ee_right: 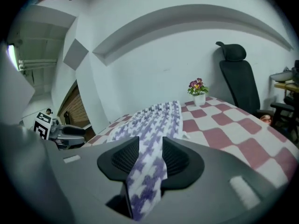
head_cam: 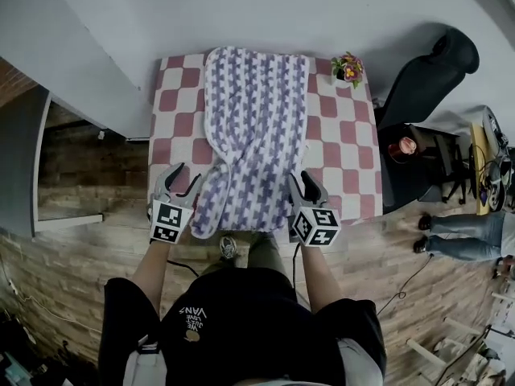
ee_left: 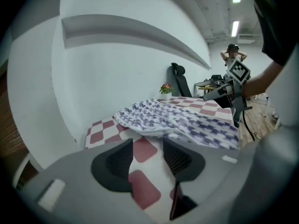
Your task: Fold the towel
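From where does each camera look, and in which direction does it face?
Head view: on the person's head, steeply down at the table and towel; forearms, left gripper and right gripper show.
Left gripper view: on the left gripper, facing across the table; its empty jaws stand apart.
Right gripper view: on the right gripper, facing along the towel; its jaws clamp it.
Shared: each gripper view shows the other gripper and the flower pot.

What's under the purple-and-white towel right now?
A red-and-white checked tabletop shows to the left and right of the purple-and-white patterned towel, so the towel lies on it. Anything beneath the towel's middle is covered and cannot be seen.
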### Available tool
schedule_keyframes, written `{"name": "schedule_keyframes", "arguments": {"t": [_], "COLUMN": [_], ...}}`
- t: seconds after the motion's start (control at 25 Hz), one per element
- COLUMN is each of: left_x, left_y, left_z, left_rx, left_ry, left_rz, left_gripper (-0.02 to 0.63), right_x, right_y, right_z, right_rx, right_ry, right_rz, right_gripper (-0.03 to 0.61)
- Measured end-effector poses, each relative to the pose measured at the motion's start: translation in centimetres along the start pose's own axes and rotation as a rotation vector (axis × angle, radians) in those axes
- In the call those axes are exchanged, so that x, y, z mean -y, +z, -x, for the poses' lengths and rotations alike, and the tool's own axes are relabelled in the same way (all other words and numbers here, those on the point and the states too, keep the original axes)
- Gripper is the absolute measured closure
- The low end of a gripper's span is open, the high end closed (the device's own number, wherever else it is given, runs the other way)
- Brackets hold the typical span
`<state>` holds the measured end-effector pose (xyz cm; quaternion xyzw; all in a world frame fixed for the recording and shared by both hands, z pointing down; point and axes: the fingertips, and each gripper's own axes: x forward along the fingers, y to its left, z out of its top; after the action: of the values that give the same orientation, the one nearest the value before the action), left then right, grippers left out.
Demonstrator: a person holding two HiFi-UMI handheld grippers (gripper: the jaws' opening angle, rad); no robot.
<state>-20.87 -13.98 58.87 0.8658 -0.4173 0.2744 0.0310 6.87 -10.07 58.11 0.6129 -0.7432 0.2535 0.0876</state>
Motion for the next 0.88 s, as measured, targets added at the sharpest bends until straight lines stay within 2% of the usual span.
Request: {"name": "schedule_keyframes", "arguments": {"t": [0.16, 0.24, 0.48, 0.6, 0.68, 0.88], "left_x": [3.0, 4.9, 10.0, 11.9, 12.5, 13.3], "left_y": [-2.5, -3.5, -6.0, -7.4, -8.3, -9.6], "left_z": [3.3, 4.4, 7.3, 8.5, 8.9, 8.5], "left_rx": [0.008, 0.011, 0.018, -0.005, -0.025, -0.083], "left_ry": [-0.046, -0.087, -0.201, -0.236, -0.245, -0.246], "left_rz": [-0.039, -0.076, -0.203, -0.273, -0.325, -0.428], "left_gripper": [0.437, 0.437, 0.426, 0.413, 0.402, 0.393], "right_x": [-0.7, -0.9, -1.0, -1.2, -1.7, -3.1], "right_y": [-3.9, -6.1, -13.5, -17.1, -18.8, -20.4], "right_z": [4.2, 5.9, 8.8, 9.1, 9.0, 7.6], "right_rx": [0.013, 0.005, -0.099, -0.172, -0.203, -0.233], "right_ry": [-0.057, -0.066, -0.064, -0.038, -0.004, 0.075], "right_rz": [0.006, -0.028, -0.122, -0.163, -0.182, -0.166], "right_gripper": [0.42, 0.427, 0.428, 0.421, 0.381, 0.314]}}
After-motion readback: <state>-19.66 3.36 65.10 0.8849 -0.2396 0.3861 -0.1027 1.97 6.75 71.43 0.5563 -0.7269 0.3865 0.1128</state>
